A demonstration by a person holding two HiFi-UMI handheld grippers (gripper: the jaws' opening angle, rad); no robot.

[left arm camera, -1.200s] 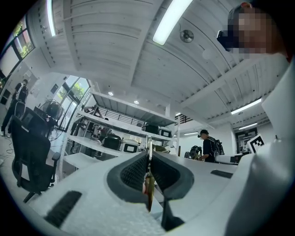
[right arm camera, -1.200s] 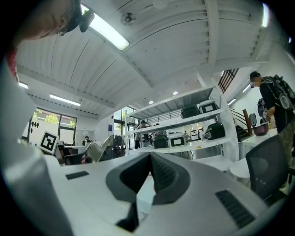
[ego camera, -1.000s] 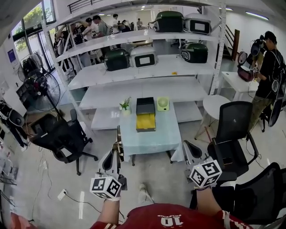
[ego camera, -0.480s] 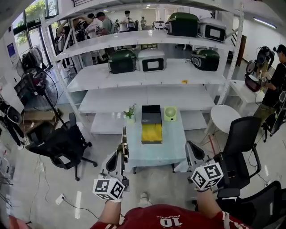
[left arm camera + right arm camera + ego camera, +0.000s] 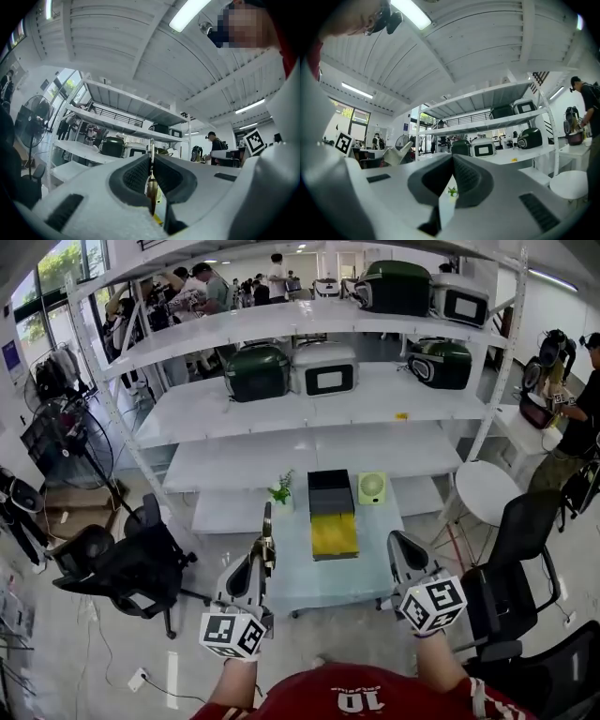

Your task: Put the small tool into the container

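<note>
My left gripper (image 5: 266, 545) holds a slim metal small tool (image 5: 267, 521) that sticks up past the fingertips. In the left gripper view the small tool (image 5: 151, 185) stands between the dark pads of the left gripper (image 5: 151, 161), whose jaws are closing tighter on it. The container (image 5: 335, 535) is an open black box with a yellow inside. It sits on the pale blue table (image 5: 295, 582) ahead of both grippers. My right gripper (image 5: 398, 547) is shut and holds nothing, and in the right gripper view the right gripper (image 5: 452, 161) has its tips together.
A small potted plant (image 5: 281, 491) and a green fan (image 5: 372, 487) stand at the table's far end. White shelving (image 5: 309, 395) with green and grey appliances rises behind. Black office chairs (image 5: 131, 568) flank the table, with a round white table (image 5: 492, 486) at the right.
The table and shelves have come nearer and lower in the head view as the person walked forward. Both grippers keep their pose, the left still on the tool.
</note>
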